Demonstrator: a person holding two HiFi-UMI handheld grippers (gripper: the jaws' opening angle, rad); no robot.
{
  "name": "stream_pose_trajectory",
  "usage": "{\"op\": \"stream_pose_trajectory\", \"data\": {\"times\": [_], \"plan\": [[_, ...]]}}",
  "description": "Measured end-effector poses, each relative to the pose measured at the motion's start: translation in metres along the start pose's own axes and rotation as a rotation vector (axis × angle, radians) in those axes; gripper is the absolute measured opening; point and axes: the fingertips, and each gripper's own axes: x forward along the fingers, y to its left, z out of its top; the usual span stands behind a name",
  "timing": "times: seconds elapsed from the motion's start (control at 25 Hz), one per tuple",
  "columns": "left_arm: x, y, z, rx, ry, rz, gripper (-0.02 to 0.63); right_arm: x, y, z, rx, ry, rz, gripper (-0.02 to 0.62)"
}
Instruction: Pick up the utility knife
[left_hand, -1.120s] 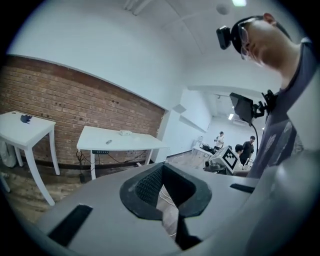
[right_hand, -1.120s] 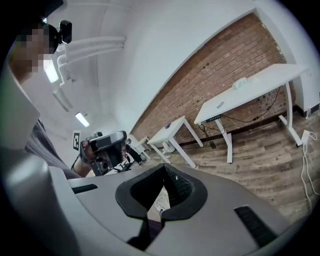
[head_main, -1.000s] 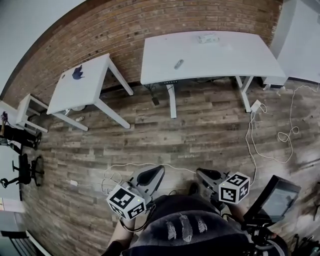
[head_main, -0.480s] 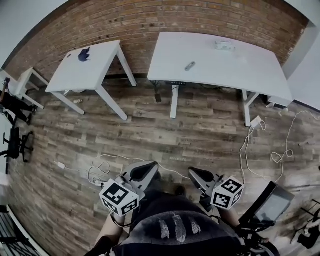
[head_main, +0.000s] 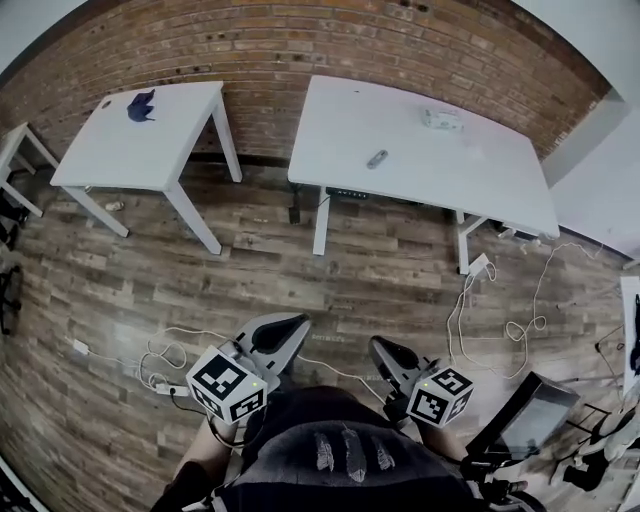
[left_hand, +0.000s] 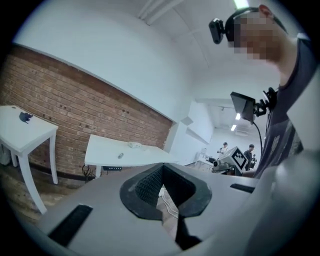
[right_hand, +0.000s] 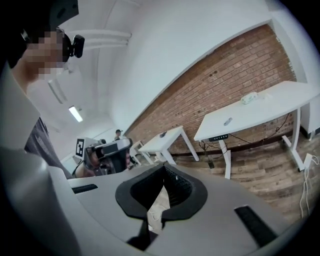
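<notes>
Holding left gripper (head_main: 290, 326) and right gripper (head_main: 382, 350) low near the body, both closed tight on nothing, probably just for walking over. Utility knife (head_main: 377, 158) far off on the right table (head_main: 470, 180).

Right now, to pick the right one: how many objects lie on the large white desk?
2: a small grey oblong item near the middle of the white desk, and a pale lumpy object farther back by the brick wall. None seems hidden.
</notes>
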Motion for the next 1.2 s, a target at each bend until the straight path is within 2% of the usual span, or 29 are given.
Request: {"op": "stream_pose_trajectory", "data": {"times": [0.2, 0.4, 0.72, 1.0, 1.2], "plan": [[-0.008, 0.051, 0.012, -0.026, 0.004, -0.057, -0.001, 0.045, 0.020, 0.027, 0.093, -0.036, 0.025, 0.000], [-0.012, 0.087, 0.021, -0.027, -0.015, -0.097, -0.001, 0.078, 0.016, 0.025, 0.073, 0.037, -0.100, -0.002], [-0.012, 0.119, 0.028, -0.045, -0.029, -0.103, -0.002, 0.110, 0.020, 0.027, 0.011, 0.116, -0.115, -0.001], [0.001, 0.133, 0.031, -0.032, -0.004, -0.073, -0.002, 0.141, 0.002, 0.036, 0.042, 0.125, -0.061, -0.001], [0.031, 0.146, 0.036, -0.028, 0.031, -0.038, -0.002, 0.152, -0.026, 0.058, 0.052, 0.113, -0.020, -0.002]]}}
